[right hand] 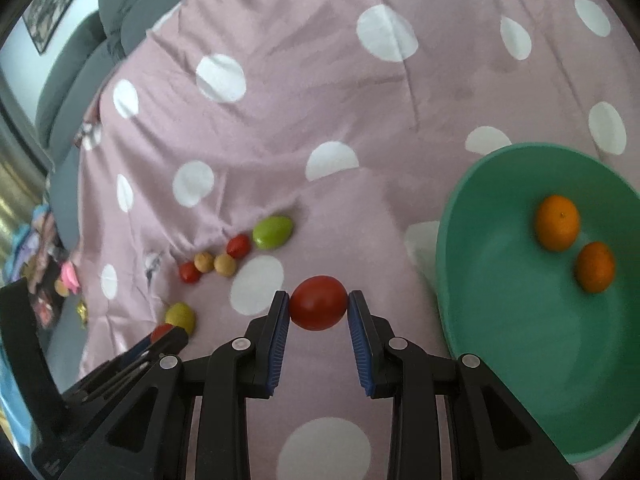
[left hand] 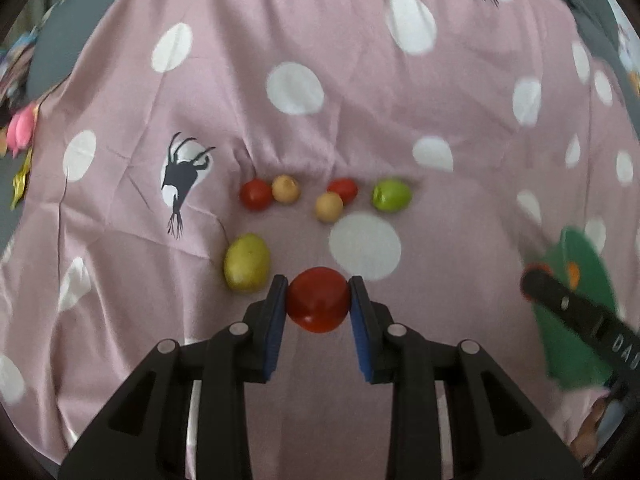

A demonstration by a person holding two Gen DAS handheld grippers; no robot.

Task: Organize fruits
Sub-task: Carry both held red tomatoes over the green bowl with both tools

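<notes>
My left gripper (left hand: 319, 290) is shut on a red tomato (left hand: 318, 300), held just above the pink dotted cloth (left hand: 320, 60). A yellow-green fruit (left hand: 247, 262) lies to its left. Farther off sit two small red fruits (left hand: 255, 194), two tan round fruits (left hand: 285, 189) and a green fruit (left hand: 392, 195). My right gripper (right hand: 319, 304) is shut on another red tomato (right hand: 319, 303), left of the green bowl (right hand: 472, 208), which holds two oranges (right hand: 557, 222). The left gripper (right hand: 166, 334) with its tomato shows at the lower left of the right wrist view.
Grey cushions (right hand: 80, 80) border the cloth at the far left. Coloured toys and wrappers (left hand: 20, 128) lie past the cloth's left edge. The right gripper's black arm (left hand: 576, 312) crosses in front of the bowl (left hand: 580, 248) in the left wrist view.
</notes>
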